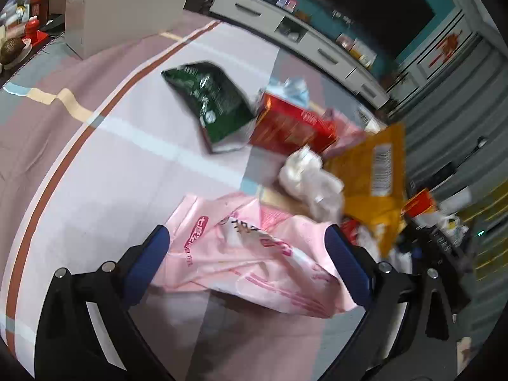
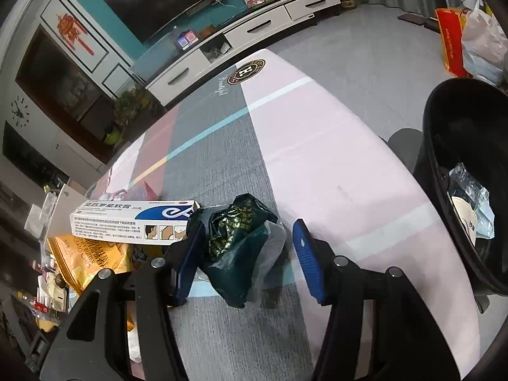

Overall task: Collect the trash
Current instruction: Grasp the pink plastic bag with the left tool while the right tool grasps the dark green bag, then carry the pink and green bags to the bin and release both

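Observation:
In the left wrist view a crumpled pink plastic bag [image 1: 254, 254] lies on the tablecloth between the blue pads of my left gripper [image 1: 250, 263], which stands wide open around it. Beyond it lies a pile: a white tissue wad [image 1: 311, 184], an orange snack bag [image 1: 371, 177], a red box [image 1: 292, 123] and a green packet [image 1: 212, 104]. In the right wrist view a crumpled dark green wrapper [image 2: 241, 247] sits between the fingers of my right gripper [image 2: 250, 257]. It is close to the left pad, with a gap to the right pad [image 2: 308, 263]. That gripper is open.
A black bin [image 2: 444, 190] with trash inside stands at the table's right edge. A white ointment box [image 2: 133, 222] and an orange chip bag [image 2: 85, 257] lie left of the right gripper. A large white box [image 1: 127, 6] stands at the far side.

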Tool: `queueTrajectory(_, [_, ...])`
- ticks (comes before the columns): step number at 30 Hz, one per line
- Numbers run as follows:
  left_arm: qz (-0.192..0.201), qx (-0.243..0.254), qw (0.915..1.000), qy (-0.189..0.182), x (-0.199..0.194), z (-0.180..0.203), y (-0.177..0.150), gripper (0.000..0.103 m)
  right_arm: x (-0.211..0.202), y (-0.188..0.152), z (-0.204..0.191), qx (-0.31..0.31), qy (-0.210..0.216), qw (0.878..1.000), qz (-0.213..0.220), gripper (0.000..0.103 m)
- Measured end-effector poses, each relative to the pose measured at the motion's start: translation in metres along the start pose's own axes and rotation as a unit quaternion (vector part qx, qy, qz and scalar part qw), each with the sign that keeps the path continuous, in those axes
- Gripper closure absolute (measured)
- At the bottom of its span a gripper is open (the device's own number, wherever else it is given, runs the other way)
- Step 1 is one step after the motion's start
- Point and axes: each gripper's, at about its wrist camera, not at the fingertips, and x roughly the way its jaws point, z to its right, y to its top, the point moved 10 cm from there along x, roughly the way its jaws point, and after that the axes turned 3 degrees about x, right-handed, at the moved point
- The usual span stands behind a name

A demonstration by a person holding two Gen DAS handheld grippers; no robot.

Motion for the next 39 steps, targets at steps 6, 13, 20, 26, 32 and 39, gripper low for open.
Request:
queueTrajectory(6, [-0.003,0.011,0.9999,0.009,-0.003,0.0,-0.008,0.038,0.0,0.0,-0.002,-0.008,0.003,1.0,-0.006,0.05])
queueTrajectory(13, [0.001,0.023,0.9997,-0.008,-0.016,0.005,-0.014,0.073,-0.004,-0.006,-0.01,-0.039,-0.01,0.999,-0.001,0.06])
queueTrajectory(20, [0.012,0.02,0.9993,-0.028,-0.036,0.003,-0.014,0.078,-0.014,-0.011,-0.019,-0.053,-0.002,0.999,0.01,0.071])
queueTrajectory(26, [0.067,0.036,0.9963,-0.041,-0.074,0.01,-0.004,0.078,-0.043,-0.009,-0.026,-0.051,0.028,0.998,0.03,0.071])
queueTrajectory(32, [0.096,0.075,0.9893,-0.081,-0.094,0.042,-0.002,0.078,-0.065,-0.011,-0.024,-0.052,0.044,0.997,0.035,0.071])
queueTrajectory(39, [0.104,0.132,0.977,-0.132,-0.102,0.104,-0.014,0.078,-0.09,-0.006,-0.01,-0.046,0.047,0.996,0.052,0.071])
